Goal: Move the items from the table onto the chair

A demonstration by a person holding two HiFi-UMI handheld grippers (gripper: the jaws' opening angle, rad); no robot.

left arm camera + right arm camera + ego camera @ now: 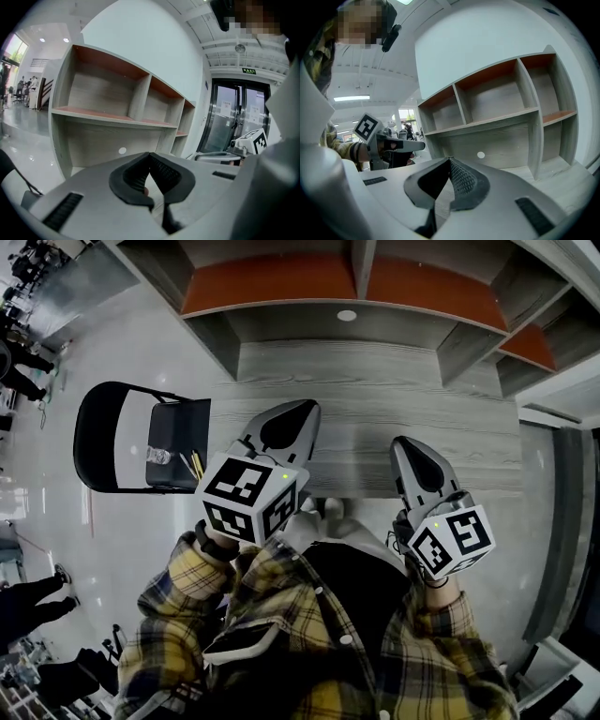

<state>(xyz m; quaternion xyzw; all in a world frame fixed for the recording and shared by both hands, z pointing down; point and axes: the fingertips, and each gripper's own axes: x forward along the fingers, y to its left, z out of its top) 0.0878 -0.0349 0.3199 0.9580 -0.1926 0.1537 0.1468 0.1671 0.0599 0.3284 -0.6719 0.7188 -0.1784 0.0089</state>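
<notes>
Plainly, both pairs of fingers are pressed together with nothing between them: the left gripper (150, 159) shows its dark pads meeting at the tip over bare wood, and the right gripper (450, 164) shows the same, ribbed pad against pad. In the head view both point toward twelve o'clock over the near edge of the grey table (375, 390), the left one nearer the table's left end, the right one well apart from it at about three o'clock.

No loose item shows on the part of the tabletop in view. What can be seen of the task's things lies on the seat of the black folding chair (94, 432), at about nine o'clock from the left gripper: a crumpled clear wrapper (159, 457), and just beside it a few thin yellow sticks (194, 464).

By my judgement the sticks are light, stiff and prone to roll, so a pinch across their middle as a bundle would suit. The wrapper looks soft, nearly weightless and slippery; a raised fold offers the surest hold. Beyond the table stands an open shelf unit (347, 287).
</notes>
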